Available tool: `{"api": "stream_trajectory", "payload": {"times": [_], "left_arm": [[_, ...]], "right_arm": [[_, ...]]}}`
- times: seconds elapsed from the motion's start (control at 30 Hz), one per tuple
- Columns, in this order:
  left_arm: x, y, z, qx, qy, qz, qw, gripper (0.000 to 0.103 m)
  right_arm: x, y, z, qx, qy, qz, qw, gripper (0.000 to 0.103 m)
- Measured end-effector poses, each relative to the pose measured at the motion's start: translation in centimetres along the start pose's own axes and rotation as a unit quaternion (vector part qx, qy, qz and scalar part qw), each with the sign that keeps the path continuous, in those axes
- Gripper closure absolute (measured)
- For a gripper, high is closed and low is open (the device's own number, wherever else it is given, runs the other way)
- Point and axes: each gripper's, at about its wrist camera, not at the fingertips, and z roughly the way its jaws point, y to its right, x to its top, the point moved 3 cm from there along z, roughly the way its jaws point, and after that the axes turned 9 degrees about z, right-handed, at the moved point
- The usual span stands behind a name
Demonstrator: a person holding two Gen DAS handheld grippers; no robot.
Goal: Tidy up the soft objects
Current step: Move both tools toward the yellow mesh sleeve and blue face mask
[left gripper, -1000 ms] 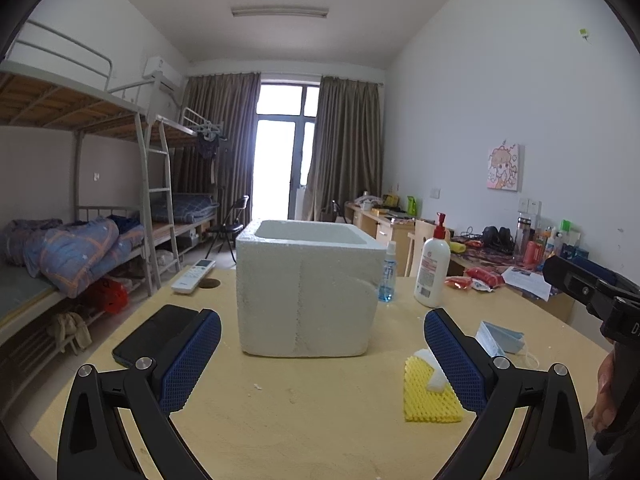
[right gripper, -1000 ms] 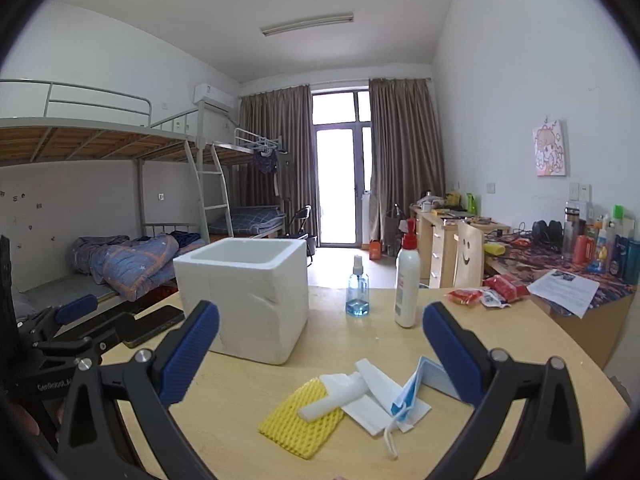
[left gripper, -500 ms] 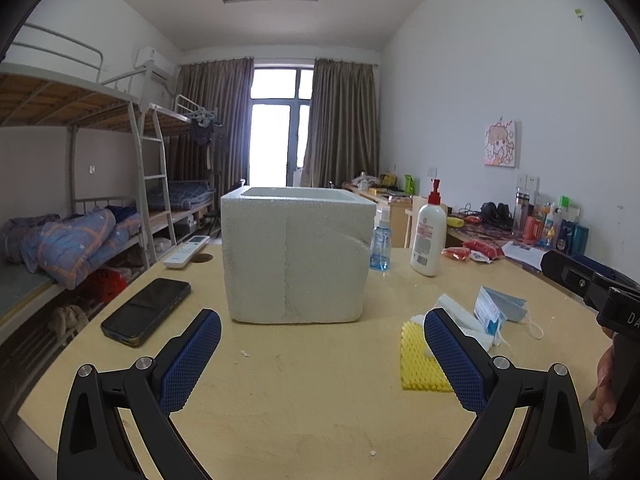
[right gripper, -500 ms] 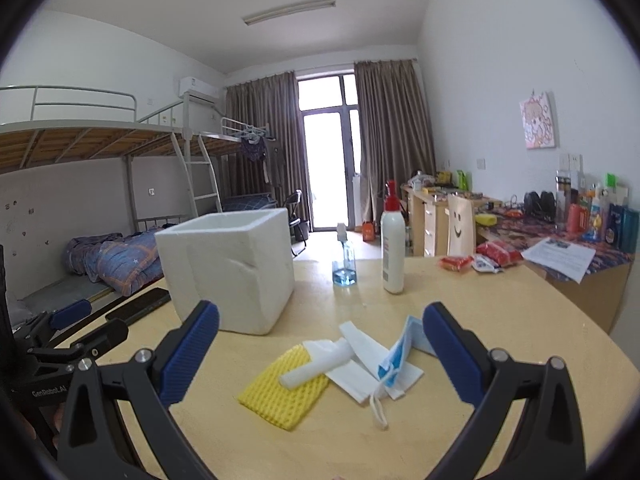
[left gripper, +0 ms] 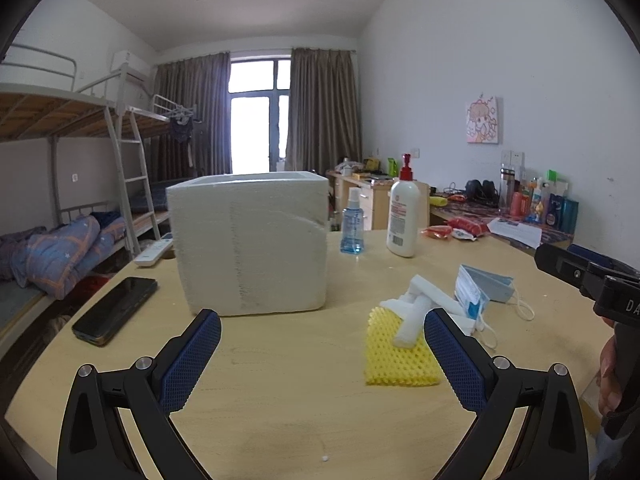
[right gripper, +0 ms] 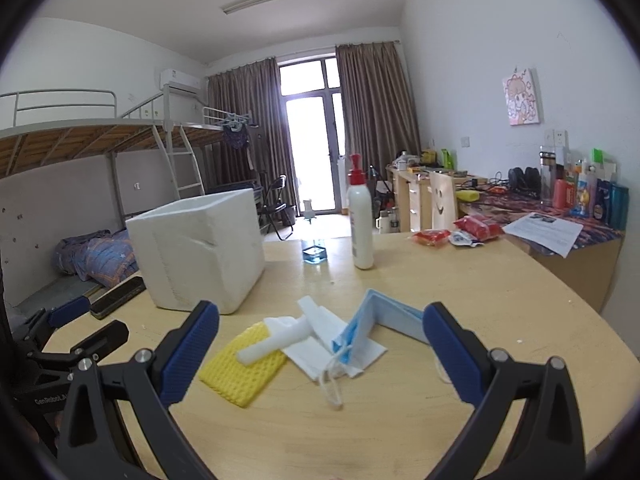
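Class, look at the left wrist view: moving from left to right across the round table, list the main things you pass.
Black phone → white foam box → blue spray bottle → white pump bottle → blue face masks → red snack packets sit farther back, beyond the table's far right edge.

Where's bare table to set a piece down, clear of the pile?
Bare wood lies between the foam box and the yellow mesh, and along the near edge under the left gripper. The pile around the face mask is crowded; the phone takes the far left.
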Motion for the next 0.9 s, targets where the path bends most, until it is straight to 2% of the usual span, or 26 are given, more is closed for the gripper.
{"api": "stream_trajectory", "payload": {"times": [0.37, 0.7, 0.9], "left_arm": [[1.1, 3.6, 1.7, -0.042, -0.017, 0.042, 0.9981, 0.001], [1.6, 4.7, 4.4, -0.070, -0.058, 0.048, 0.9947, 0.001], [1.5, 5.3, 6.4, -0.087, -0.099, 0.059, 0.9896, 0.001]], "right_arm": [[0.0, 2.5, 0.5, -0.022, -0.013, 0.004, 1.000, 0.000], [0.5, 4.0, 1.9, -0.045, -0.041, -0.008, 0.998, 0.000], [0.5, 4.1, 3.2, -0.054, -0.065, -0.026, 0.996, 0.000]]}}
